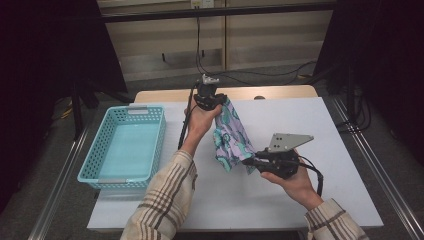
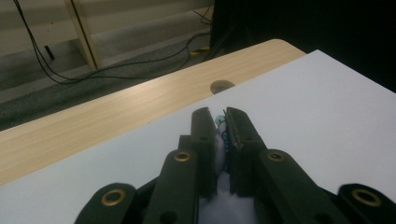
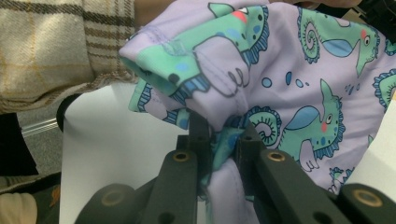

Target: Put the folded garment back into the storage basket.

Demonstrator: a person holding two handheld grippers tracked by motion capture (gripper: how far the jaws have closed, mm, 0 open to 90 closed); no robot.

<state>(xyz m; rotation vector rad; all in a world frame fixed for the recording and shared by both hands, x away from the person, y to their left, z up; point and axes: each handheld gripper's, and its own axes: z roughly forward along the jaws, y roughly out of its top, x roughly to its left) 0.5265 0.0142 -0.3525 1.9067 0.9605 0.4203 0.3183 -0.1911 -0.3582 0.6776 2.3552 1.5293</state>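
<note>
Both grippers were clamped on the same piece of cloth (image 1: 231,137), a lilac fabric printed with teal seahorses, and it hung stretched between them above the white table (image 1: 320,135); the left gripper (image 1: 220,102) pinched an upper corner at the far side of the table, raised in the person's left hand (image 1: 200,120), and in the left gripper view its jaws stood nearly together with a thin fold of fabric (image 2: 221,140) nipped between them, which suggested a hold on an edge and not on a bunch; the right gripper (image 1: 248,161) held the lower end nearer the person, its jaws closed on a thicker gather of cloth (image 3: 224,140), as the right gripper view showed, with the printed fabric billowing above the jaws and a plaid sleeve (image 3: 60,42) behind it; held at two ends like this, one high and one low, the cloth hung off the table as a slanting strip, probably so that it could be spread or folded without dragging; a turquoise basket (image 1: 129,145) stood at the left of the table, well apart from the cloth and with nothing visible in it, likely the place meant for the cloth once handled; the right hand (image 1: 295,182) kept its gripper low and roughly level, pointing towards the left one, so that the fabric stayed taut between the two.
</note>
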